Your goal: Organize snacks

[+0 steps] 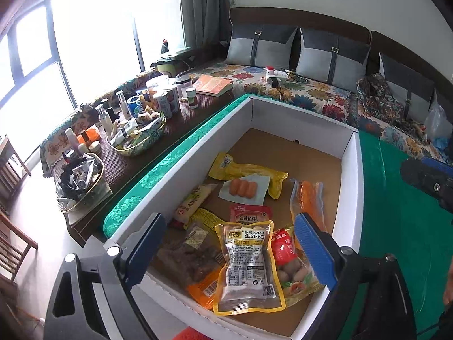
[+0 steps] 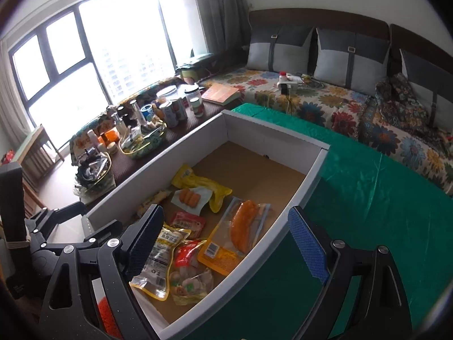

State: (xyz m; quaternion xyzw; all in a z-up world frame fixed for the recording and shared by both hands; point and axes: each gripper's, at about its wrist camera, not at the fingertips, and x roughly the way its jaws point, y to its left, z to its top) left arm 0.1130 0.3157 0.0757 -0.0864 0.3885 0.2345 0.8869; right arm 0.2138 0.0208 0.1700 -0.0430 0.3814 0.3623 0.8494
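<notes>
Cardboard box on green cloth, snack packets loose inside. Peanut pouch near end: light, crinkly, slippery film; pinch top seam. Left gripper and right gripper spread wide, empty.

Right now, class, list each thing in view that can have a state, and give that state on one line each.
Left gripper: open, empty, above the box.
Right gripper: open, empty.
Cardboard box: open-topped, snacks lying flat inside.
Peanut packet: sealed, resting on other packets.
Orange sausage pack: sealed, flat on the box floor.
Book: closed.
Curtain: drawn aside from the window.
</notes>
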